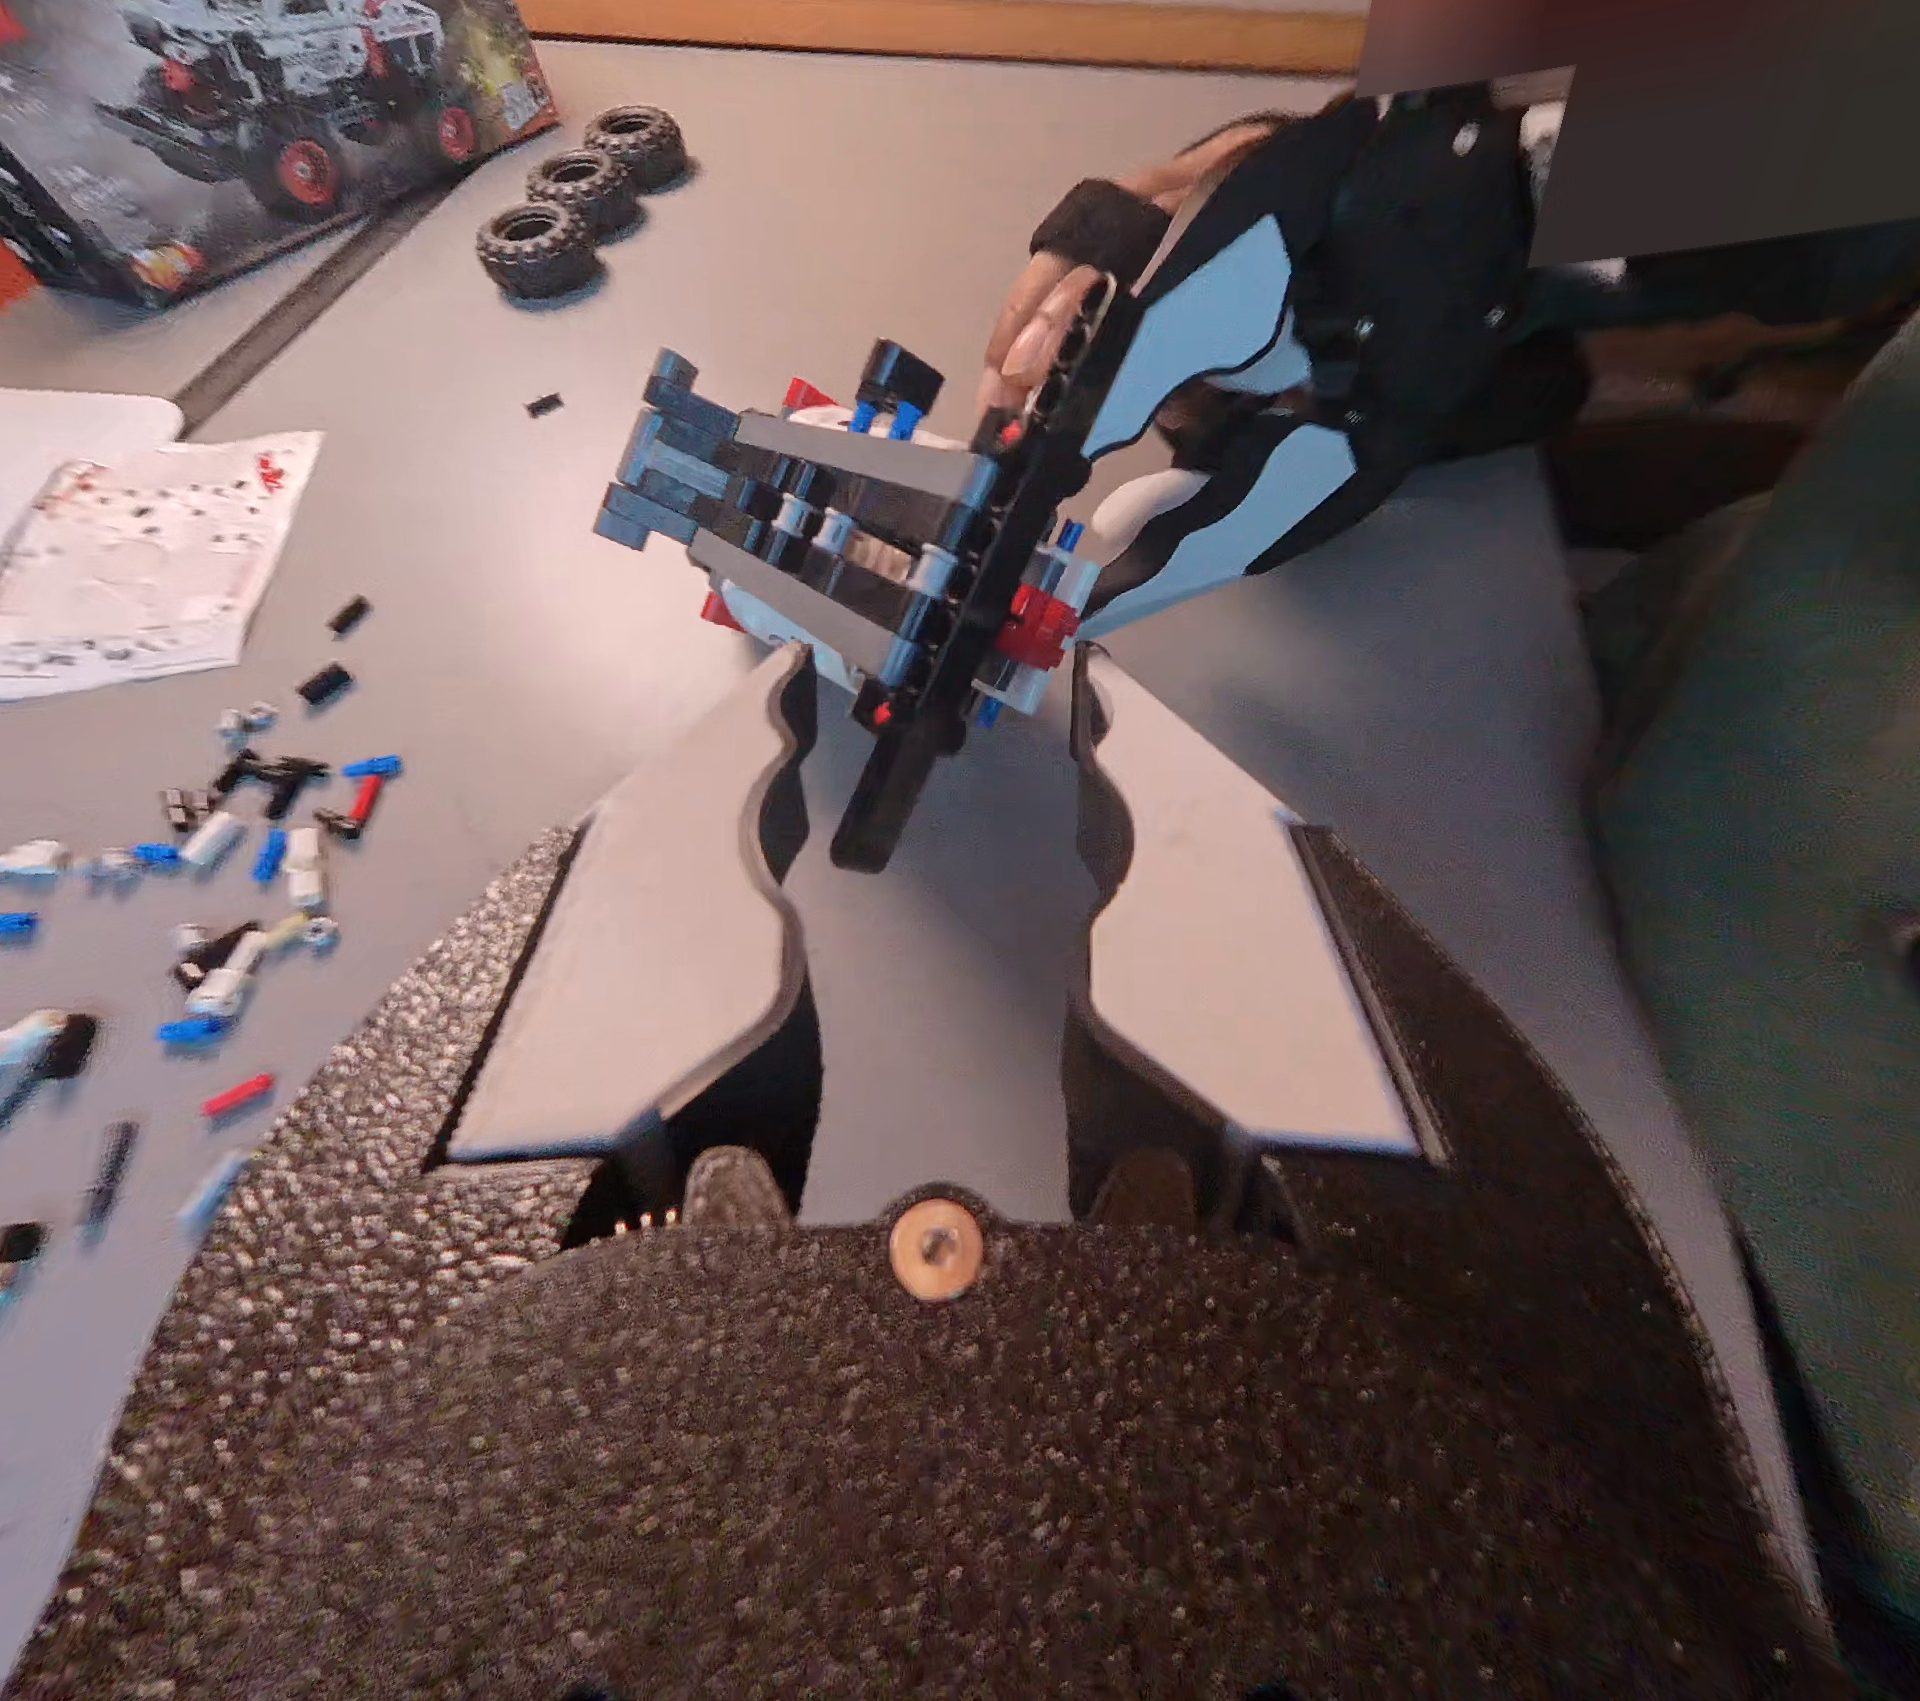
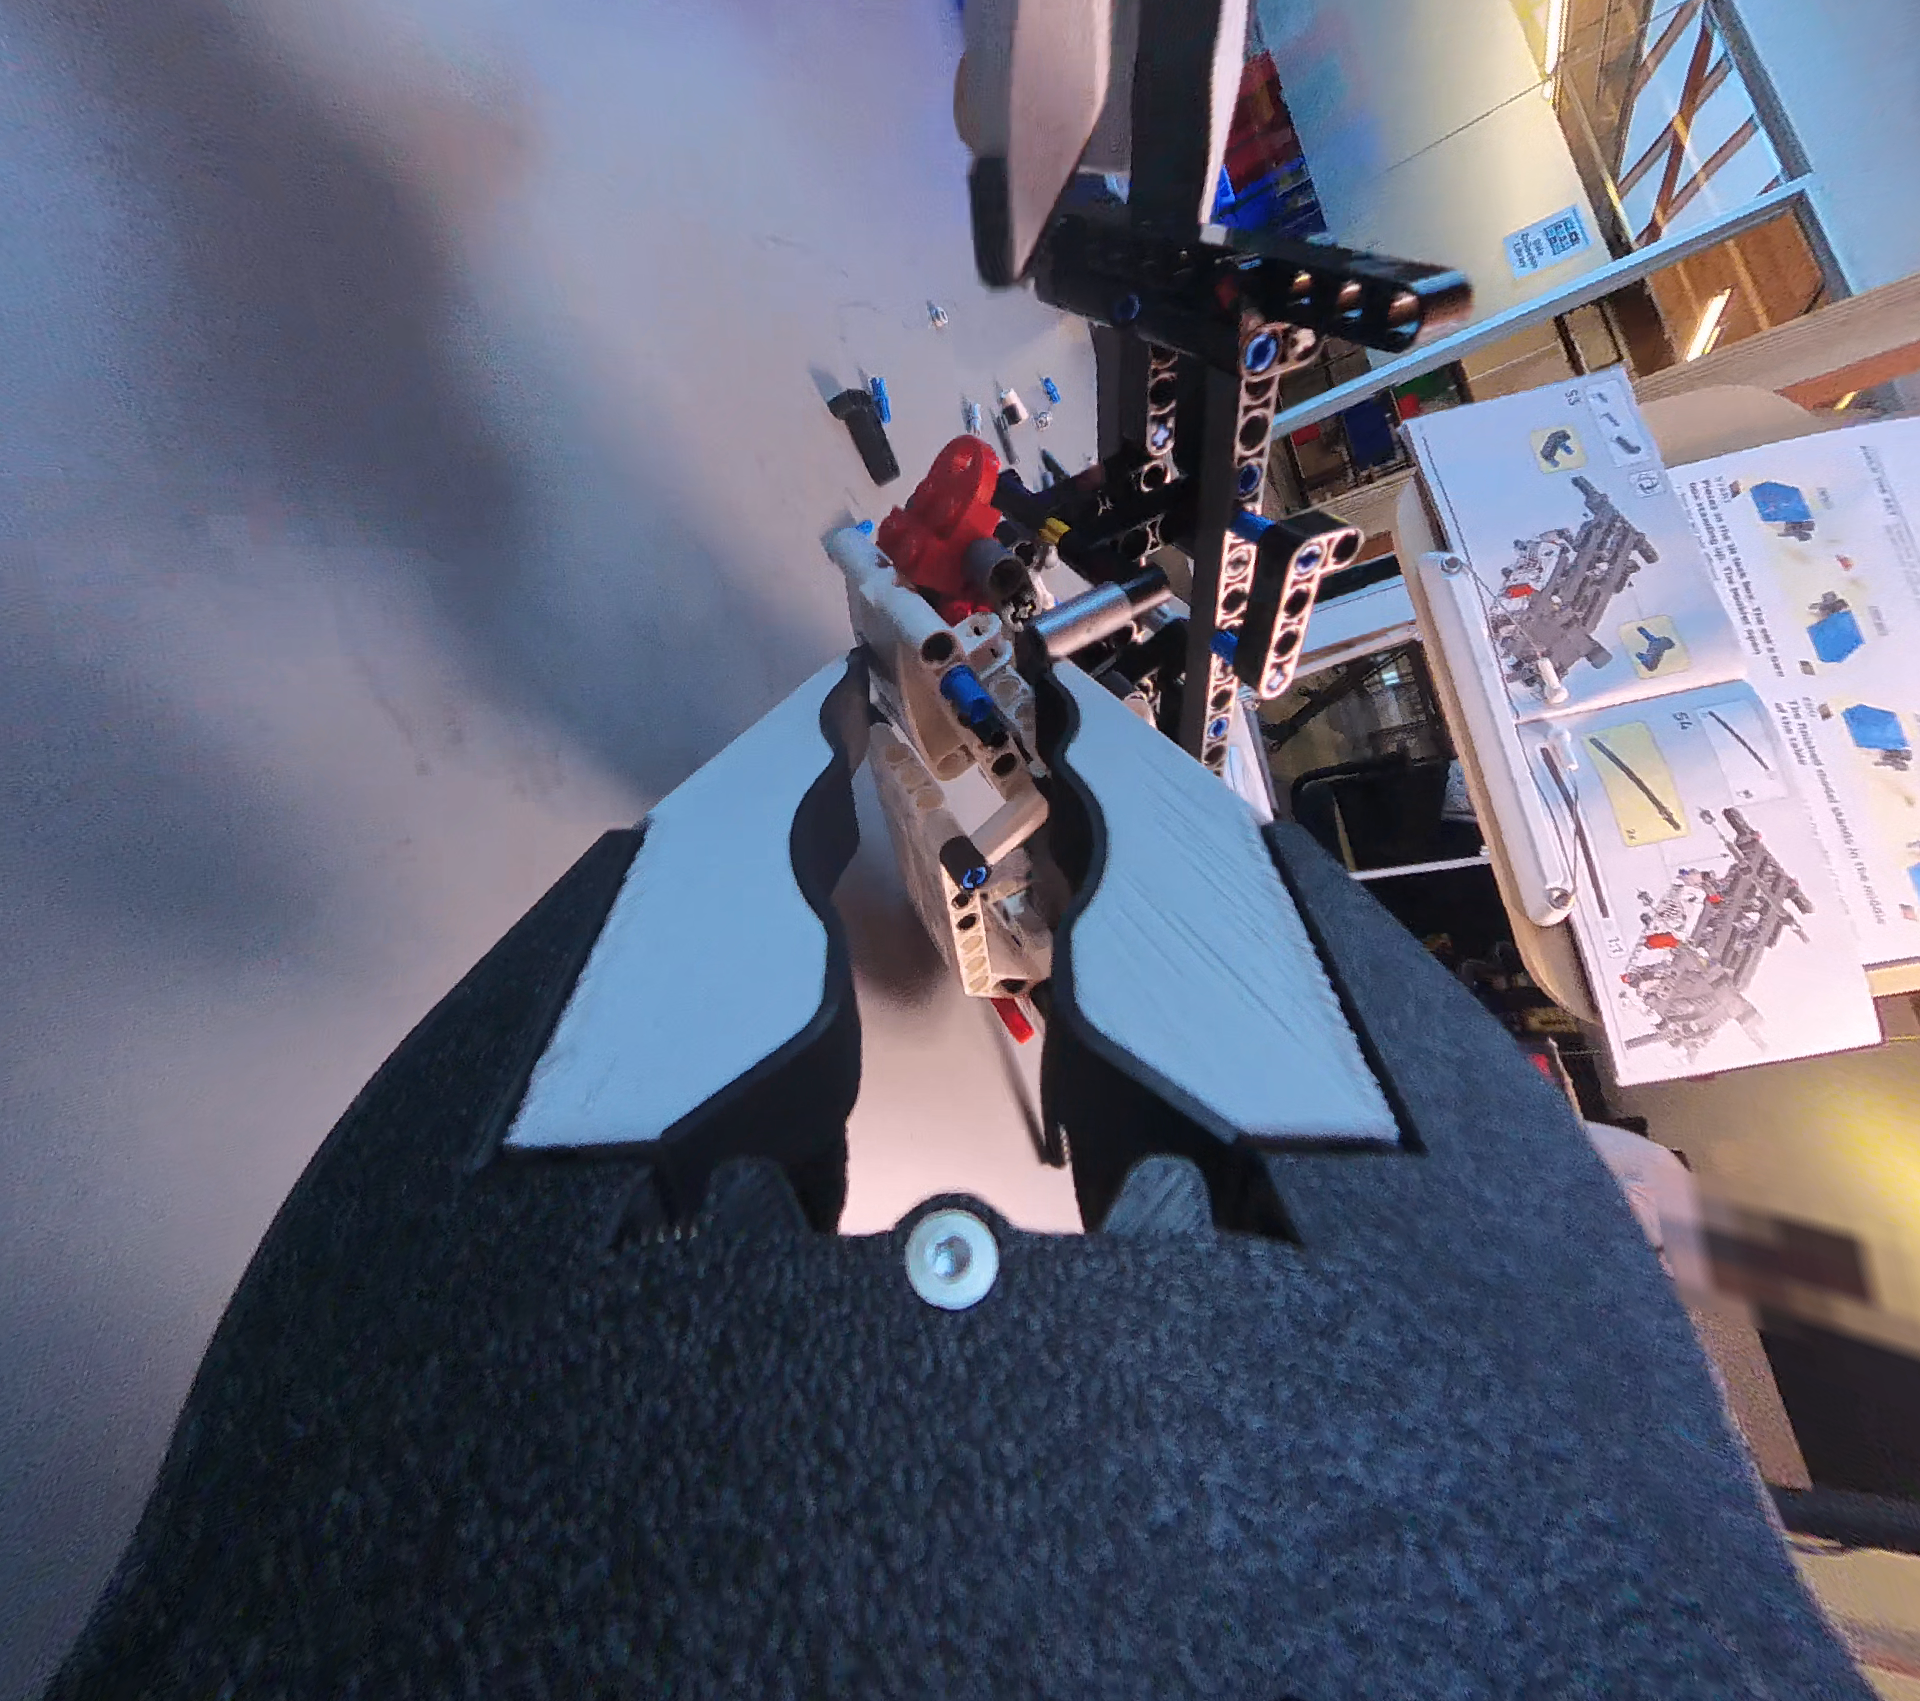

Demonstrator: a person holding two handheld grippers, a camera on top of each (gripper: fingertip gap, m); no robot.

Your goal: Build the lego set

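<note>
A partly built lego chassis [image 1: 831,508] of black, grey and white beams with red and blue pins is held tilted above the grey table [image 1: 520,363]. A long black beam [image 1: 914,747] crosses its near end and hangs down between my left fingers. My left gripper [image 1: 935,659] grips that near end, one tip on the white part and one by the red piece. My right gripper [image 1: 1086,539] holds the chassis from the right. In the right wrist view my right gripper [image 2: 951,685] is shut on the chassis's white beam section [image 2: 935,716], and the left gripper [image 2: 1112,228] comes down onto the black beam [image 2: 1351,290].
The set's box [image 1: 239,41] stands at the back left with three black tyres [image 1: 582,197] beside it. A paper sheet [image 1: 135,550] and several loose small pieces [image 1: 239,841] lie on the left. An open instruction booklet [image 2: 1662,716] stands on a holder. A gloved hand [image 1: 1039,321] touches the beam. There is about 6 centimeters between the tips of the two grippers.
</note>
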